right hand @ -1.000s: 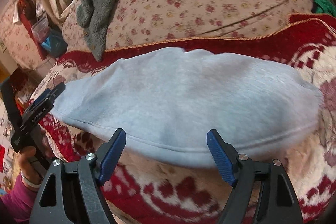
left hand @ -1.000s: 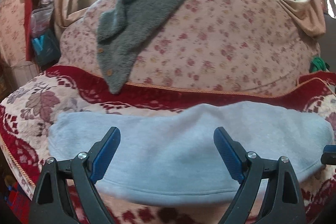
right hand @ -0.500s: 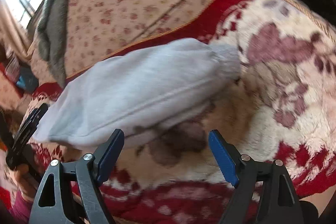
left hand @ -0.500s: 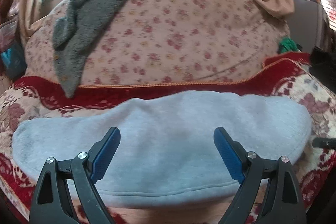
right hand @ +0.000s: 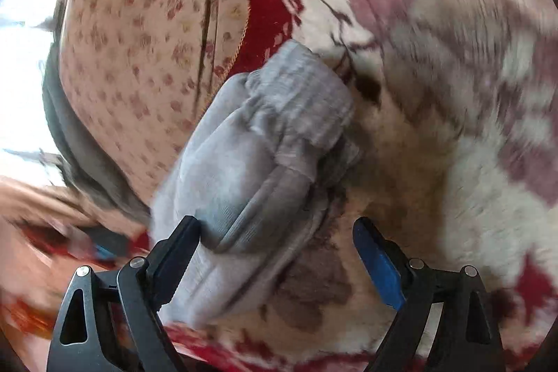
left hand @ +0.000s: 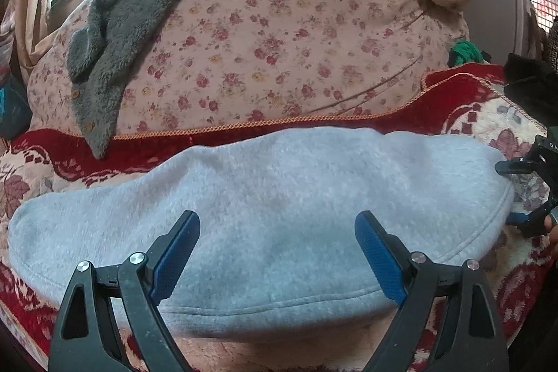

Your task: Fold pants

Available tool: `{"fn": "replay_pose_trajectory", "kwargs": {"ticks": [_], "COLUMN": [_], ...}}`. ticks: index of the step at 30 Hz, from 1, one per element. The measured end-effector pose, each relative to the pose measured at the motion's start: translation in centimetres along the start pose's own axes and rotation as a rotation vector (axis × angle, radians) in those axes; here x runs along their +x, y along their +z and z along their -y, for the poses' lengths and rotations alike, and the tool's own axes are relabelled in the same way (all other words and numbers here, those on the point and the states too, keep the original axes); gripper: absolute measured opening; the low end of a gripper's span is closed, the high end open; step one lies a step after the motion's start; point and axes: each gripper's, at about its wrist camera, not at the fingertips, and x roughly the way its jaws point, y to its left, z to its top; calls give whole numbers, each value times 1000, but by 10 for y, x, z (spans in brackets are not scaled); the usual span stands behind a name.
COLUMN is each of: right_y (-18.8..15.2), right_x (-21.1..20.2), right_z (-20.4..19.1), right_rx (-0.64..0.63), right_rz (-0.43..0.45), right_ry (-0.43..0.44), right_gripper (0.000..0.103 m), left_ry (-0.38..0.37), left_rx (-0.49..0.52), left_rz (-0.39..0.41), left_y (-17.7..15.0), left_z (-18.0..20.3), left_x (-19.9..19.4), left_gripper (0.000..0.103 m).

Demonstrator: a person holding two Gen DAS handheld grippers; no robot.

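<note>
Since the earlier frames the right wrist view has rolled hard and closed on the cuffed end of the grey pants (right hand: 265,162), which now fills its centre; the left view has shifted sideways along them. Right claw (right hand: 275,253): jaws just opening, spread wide, pants end between them against the left finger, not clamped. Left claw (left hand: 277,253): released, wide, above the pants. The pants lie flat on the red-patterned blanket (left hand: 464,114), floral cushion (left hand: 279,33) behind.

Pale grey pants (left hand: 279,215) lie on a red-and-cream flower-patterned blanket (left hand: 488,114), backed by a pink quilt (left hand: 279,33) sprigged with small red flowers, a dark grey fleece garment (left hand: 115,40) draped over it.
</note>
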Motion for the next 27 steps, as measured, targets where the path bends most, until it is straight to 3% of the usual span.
{"fn": "replay_pose_trajectory", "kwargs": {"ticks": [7, 9, 10, 11, 13, 19, 22, 24, 27], "right_y": [8, 10, 12, 13, 7, -21, -23, -20, -22], "right_x": [21, 24, 23, 18, 3, -30, -19, -12, -13], "right_z": [-12, -15, -18, -20, -38, -64, -43, -27, -30], "right_rx": [-42, -63, -71, -78, -168, -321, -256, -202, -229], "right_rz": [1, 16, 29, 47, 101, 204, 178, 165, 174], "right_ry": [98, 96, 105, 109, 73, -54, -135, -142, -187], "right_gripper": [93, 70, 49, 42, 36, 33, 33, 35, 44], "left_ry": [-15, -11, -8, -3, 1, 5, 11, 12, 19], "left_rx": [-70, -57, -52, -45, -43, -84, -94, -103, -106], "left_rz": [-46, -43, -39, -34, -28, -20, -24, -29, -26], "left_y": [-2, -3, -3, -3, -2, -3, -5, -6, -8], "left_z": [-11, -10, -11, -11, -13, -25, -28, -31, -34], "left_x": [9, 7, 7, 6, 4, 0, 0, 0, -2], "left_gripper": [90, 90, 90, 90, 90, 90, 90, 90, 90]}}
